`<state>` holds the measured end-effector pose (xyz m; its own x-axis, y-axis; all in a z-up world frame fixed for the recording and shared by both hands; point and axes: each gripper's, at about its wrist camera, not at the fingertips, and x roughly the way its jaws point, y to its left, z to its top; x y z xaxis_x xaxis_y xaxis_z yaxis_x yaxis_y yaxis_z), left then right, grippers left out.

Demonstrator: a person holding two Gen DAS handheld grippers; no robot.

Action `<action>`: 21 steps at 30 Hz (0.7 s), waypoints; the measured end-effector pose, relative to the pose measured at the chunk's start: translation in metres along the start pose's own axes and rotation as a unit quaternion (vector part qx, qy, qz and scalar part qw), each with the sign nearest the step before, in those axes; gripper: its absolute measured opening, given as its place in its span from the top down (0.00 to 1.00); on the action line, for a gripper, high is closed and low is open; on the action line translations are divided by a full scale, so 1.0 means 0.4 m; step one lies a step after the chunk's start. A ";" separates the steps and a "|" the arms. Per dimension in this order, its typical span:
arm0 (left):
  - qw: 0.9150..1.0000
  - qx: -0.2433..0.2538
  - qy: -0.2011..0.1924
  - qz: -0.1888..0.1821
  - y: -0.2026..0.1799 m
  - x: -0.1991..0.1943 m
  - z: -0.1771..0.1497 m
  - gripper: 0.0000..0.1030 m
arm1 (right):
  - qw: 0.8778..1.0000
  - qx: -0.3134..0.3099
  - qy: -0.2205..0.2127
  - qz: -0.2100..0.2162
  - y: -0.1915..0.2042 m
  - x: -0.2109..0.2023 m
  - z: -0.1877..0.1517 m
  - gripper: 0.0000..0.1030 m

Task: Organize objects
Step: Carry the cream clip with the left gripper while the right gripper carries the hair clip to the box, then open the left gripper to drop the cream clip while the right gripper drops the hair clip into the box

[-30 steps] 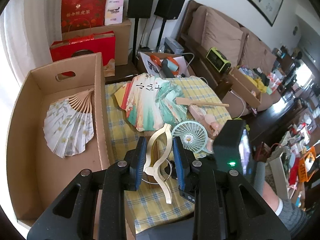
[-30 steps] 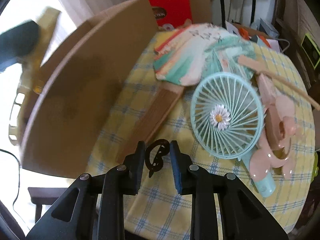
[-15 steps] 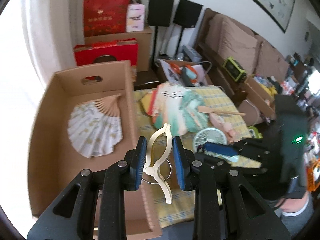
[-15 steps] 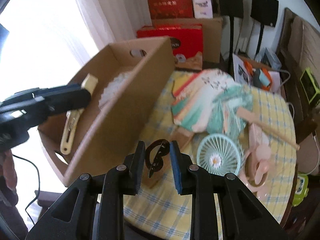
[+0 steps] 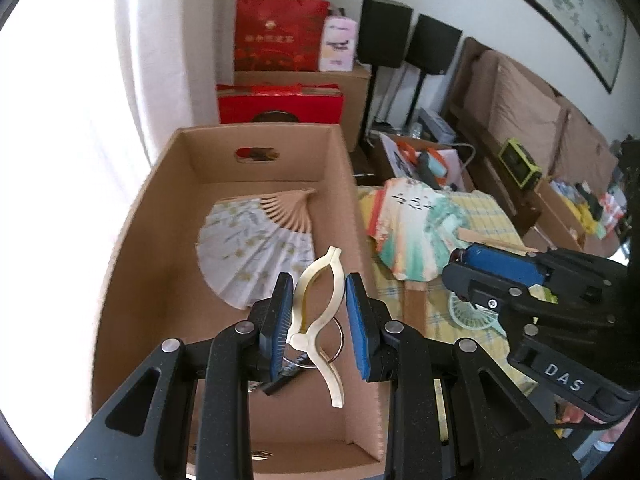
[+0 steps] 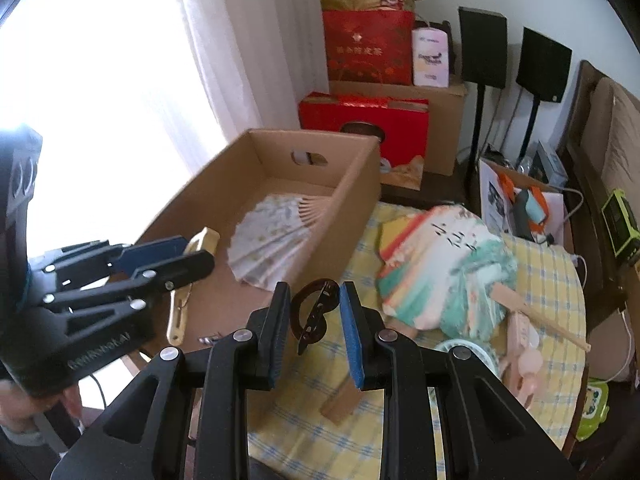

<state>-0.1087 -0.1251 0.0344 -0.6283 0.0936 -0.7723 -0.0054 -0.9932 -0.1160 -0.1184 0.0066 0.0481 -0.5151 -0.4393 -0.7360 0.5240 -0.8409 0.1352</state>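
"DAS" on right hand-held gripper (image 5: 472, 258), black brush characters on painted fan (image 6: 444, 264)

Left gripper (image 5: 320, 312) clamps cream clip (image 5: 318, 316) seemingly above cardboard box (image 5: 256, 140).

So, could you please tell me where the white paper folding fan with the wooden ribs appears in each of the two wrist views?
Left wrist view: the white paper folding fan lies spread on the floor of the brown cardboard box, centre-left, just beyond the left gripper.
Right wrist view: the fan sits left of centre, inside the same box, partly hidden by its near wall.
Shared landmark: the box's oval handle cutout.
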 end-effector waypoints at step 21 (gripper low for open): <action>0.999 -0.045 0.008 0.027 0.168 0.011 -0.049 0.76 | 0.999 -0.010 0.023 0.032 0.167 0.120 0.017 0.76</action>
<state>-0.0964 -0.1900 0.0109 -0.6125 0.0416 -0.7894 0.0993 -0.9867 -0.1290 -0.1129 -0.0727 0.0262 -0.4492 -0.4768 -0.7556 0.5682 -0.8051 0.1702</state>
